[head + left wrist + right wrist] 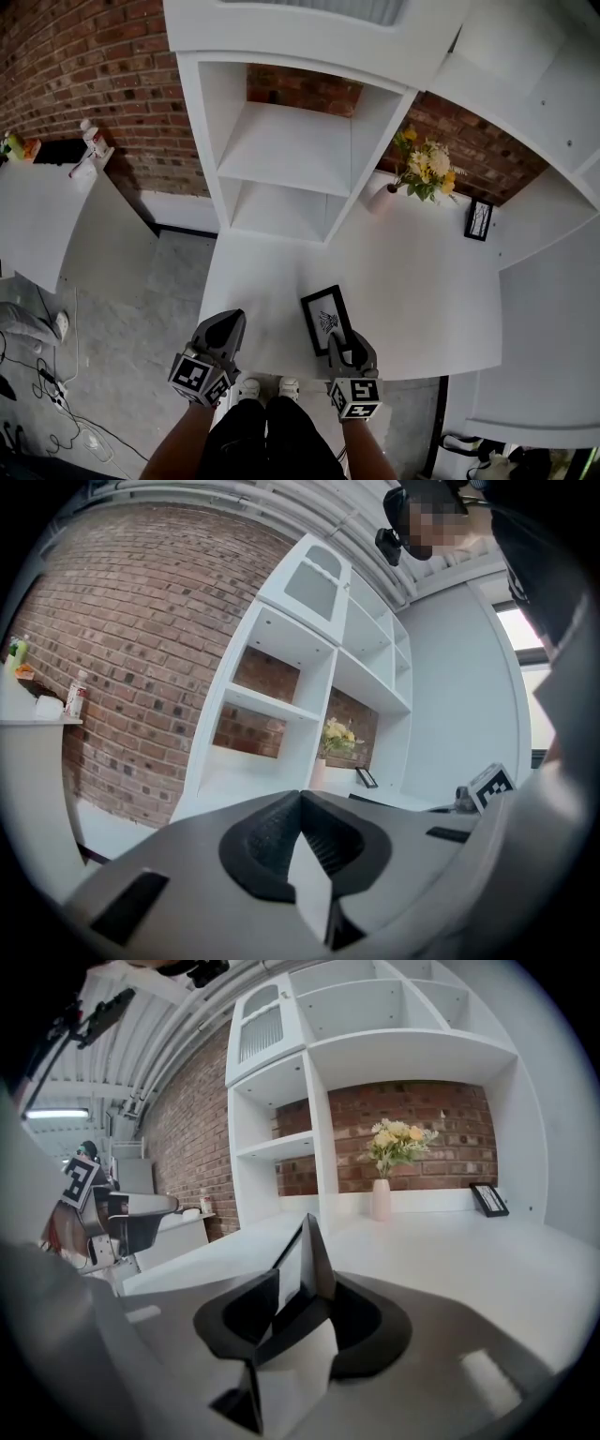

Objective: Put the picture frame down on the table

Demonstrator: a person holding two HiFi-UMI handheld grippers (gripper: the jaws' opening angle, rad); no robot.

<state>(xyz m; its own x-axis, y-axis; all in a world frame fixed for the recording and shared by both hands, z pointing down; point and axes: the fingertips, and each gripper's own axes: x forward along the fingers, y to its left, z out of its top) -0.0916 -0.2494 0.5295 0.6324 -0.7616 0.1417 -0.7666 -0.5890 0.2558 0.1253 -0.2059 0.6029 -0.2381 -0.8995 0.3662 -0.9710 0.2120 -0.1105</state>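
Head view, with both claw views. The right claw (345, 343) was seen at 6 o'clock of the head view, at the near edge of the white surface (422, 281). Its jaws were closed on the near end of the black picture frame (325, 319). The frame was extended from the claw toward 11 o'clock, over the near part of the surface, with its printed face turned up. In the right gripper view the picture frame (307, 1258) was shown nearly edge-on, clamped between the dark pads and pointing away from the camera. Whether its far end was touching the surface could not be told.

The left claw (231, 323) was held at 7 o'clock of the head view, just off the surface's near left corner and apart from the frame. In the left gripper view the left claw (300, 801) was seen with its jaw tips brought together and nothing gripped between them.

A white shelf unit (291, 150) was placed at 12 o'clock, against a brick wall (84, 75). A vase of flowers (422, 171) was set at 1 o'clock on the surface, and a second small frame (478, 219) was stood at 2 o'clock beside it. A side counter (37, 216) was located at 9 o'clock.
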